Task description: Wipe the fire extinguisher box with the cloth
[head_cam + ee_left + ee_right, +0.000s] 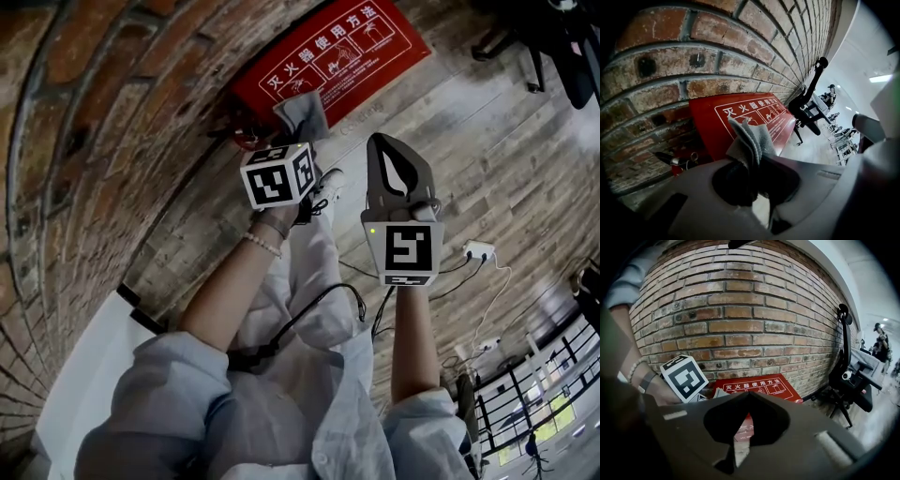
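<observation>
The red fire extinguisher box (333, 56) stands on the floor against the brick wall, its lid printed with white characters and pictures. My left gripper (296, 136) is shut on a folded grey cloth (302, 114), which hangs just in front of the box's near edge. In the left gripper view the cloth (751, 140) sticks up from between the shut jaws of the left gripper (754, 161), with the box (740, 119) behind it. My right gripper (379, 142) hovers to the right with jaws shut and nothing held. In the right gripper view the right gripper (749, 395) points at the box (757, 384).
Behind the box rises a brick wall (740, 310). A black office chair (848, 376) stands to the box's right. On the wooden floor lie a white power strip (478, 249) and its cable. A white sheet (84, 375) lies at the wall's foot, left.
</observation>
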The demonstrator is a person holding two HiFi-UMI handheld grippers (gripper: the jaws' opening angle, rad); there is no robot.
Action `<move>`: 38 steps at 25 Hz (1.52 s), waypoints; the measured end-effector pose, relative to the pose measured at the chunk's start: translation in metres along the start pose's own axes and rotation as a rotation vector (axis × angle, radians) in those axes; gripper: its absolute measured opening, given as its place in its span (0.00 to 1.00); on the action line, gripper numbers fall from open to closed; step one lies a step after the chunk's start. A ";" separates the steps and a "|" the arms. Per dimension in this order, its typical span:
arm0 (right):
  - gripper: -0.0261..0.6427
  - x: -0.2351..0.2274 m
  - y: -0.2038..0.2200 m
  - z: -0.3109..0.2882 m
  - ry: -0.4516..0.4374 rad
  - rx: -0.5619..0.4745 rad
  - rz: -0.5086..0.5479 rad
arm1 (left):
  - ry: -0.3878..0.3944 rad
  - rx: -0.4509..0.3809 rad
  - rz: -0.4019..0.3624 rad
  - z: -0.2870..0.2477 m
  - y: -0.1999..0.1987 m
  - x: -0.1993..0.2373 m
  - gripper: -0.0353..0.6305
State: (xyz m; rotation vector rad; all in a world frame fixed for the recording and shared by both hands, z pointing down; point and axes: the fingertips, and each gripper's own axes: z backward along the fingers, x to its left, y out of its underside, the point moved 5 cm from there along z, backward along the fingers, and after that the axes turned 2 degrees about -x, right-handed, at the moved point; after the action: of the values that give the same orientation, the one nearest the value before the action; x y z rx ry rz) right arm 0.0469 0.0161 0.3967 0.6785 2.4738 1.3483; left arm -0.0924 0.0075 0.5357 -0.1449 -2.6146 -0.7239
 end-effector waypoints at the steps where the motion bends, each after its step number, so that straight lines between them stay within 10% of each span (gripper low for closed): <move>1: 0.05 0.002 0.000 0.000 -0.003 -0.001 0.001 | -0.002 0.002 -0.005 0.002 0.001 0.002 0.07; 26: 0.05 0.022 0.000 -0.002 -0.037 0.002 0.018 | -0.032 0.004 -0.044 0.033 0.023 0.032 0.07; 38: 0.05 0.019 -0.052 0.036 0.004 -0.048 0.036 | 0.093 -0.168 -0.431 0.096 -0.052 -0.037 0.07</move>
State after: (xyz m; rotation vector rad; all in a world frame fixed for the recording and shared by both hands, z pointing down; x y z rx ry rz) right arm 0.0309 0.0273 0.3336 0.7139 2.4343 1.4188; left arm -0.1056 0.0120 0.4213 0.4072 -2.5158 -1.0662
